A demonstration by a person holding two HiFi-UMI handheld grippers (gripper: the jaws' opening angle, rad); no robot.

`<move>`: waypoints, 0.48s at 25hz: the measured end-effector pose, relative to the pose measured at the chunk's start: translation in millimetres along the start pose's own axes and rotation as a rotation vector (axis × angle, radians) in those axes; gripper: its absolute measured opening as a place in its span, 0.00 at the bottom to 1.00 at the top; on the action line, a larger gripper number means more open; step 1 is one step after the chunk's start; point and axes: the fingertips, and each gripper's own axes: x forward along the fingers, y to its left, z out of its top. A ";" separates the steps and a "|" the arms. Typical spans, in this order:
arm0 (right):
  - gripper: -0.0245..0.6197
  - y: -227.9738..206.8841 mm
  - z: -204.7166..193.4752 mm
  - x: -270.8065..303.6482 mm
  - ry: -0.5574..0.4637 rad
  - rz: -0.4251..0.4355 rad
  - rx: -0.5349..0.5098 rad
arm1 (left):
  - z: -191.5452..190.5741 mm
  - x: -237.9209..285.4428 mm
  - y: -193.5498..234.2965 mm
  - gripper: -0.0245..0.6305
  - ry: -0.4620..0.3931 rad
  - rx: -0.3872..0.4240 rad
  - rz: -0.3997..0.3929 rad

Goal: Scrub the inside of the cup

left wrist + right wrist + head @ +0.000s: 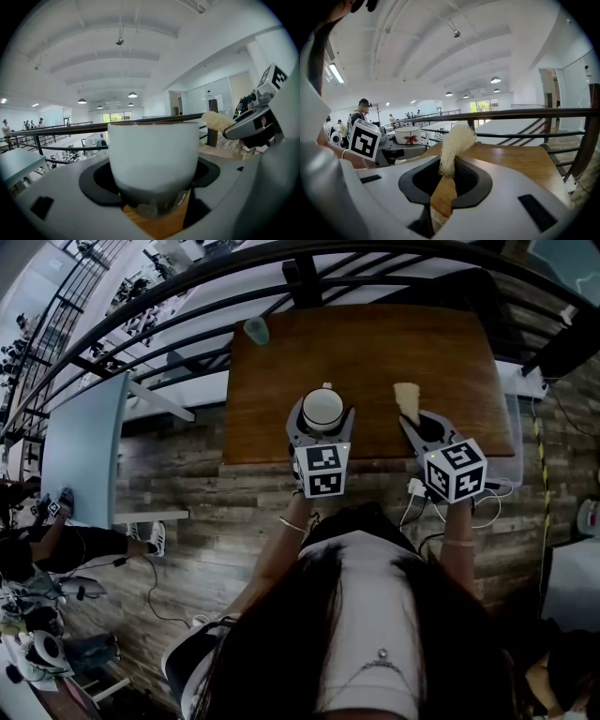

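At the bottom of the head view, the person's dark hair [356,634] fills the frame and both forearms reach up toward the table's near edge. Above them sit the two marker cubes, the left one [321,471] at centre and the right one [455,470] right of centre.

Just past the left cube, the left gripper [321,426] has its jaws spread wide and clamped on the flanks of the white cup [322,408]. The cup stands upright with its mouth open to the camera, over the near edge of the wooden table [375,343]. In the left gripper view the cup fills the gap between the jaws, with wood showing beneath its base.

To the right, well apart from the cup, the right gripper [424,425] has its jaws almost together, pinching the lower end of a pale fibrous scrubber [407,401]. The scrubber juts up and away beyond the jaw tips.

Farther back, a small teal cup [256,330] stands at the table's upper left corner. Beyond the table runs a dark railing [187,296], and a light blue tabletop [84,446] lies at the frame's left.
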 end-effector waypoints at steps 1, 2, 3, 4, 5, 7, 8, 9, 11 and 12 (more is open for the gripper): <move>0.15 -0.2 -0.4 0.1 0.001 0.001 0.000 | -0.4 0.4 -0.8 0.66 0.001 -0.001 -0.001; 0.15 -0.5 -0.8 0.5 0.002 0.001 0.000 | -1.1 0.9 -1.4 0.66 0.003 -0.003 -0.002; 0.15 -0.8 -1.0 1.0 0.002 0.001 0.001 | -1.9 1.6 -1.8 0.66 0.004 -0.004 -0.004; 0.15 -1.3 -1.2 1.4 0.001 0.001 0.001 | -2.8 2.2 -2.3 0.66 0.005 -0.006 -0.005; 0.15 -1.9 -1.2 1.5 0.000 0.001 0.002 | -3.5 2.8 -2.9 0.66 0.006 -0.008 -0.006; 0.15 -3.7 -1.6 0.3 -0.001 0.000 0.002 | -3.9 3.4 -5.4 0.66 0.007 -0.011 -0.007; 0.15 -4.9 -2.1 -0.8 -0.001 0.000 0.001 | -3.7 3.7 -7.3 0.66 0.006 -0.012 -0.008; 0.15 -6.0 -2.5 -1.6 -0.001 0.001 0.001 | -3.4 4.1 -9.0 0.66 0.006 -0.012 -0.009; 0.15 -7.2 -3.2 -1.7 0.000 0.001 0.002 | -2.9 5.2 -10.2 0.66 0.005 -0.015 -0.010; 0.15 -7.3 -3.3 -0.9 0.001 0.001 0.002 | -2.6 5.8 -9.6 0.66 0.003 -0.019 -0.010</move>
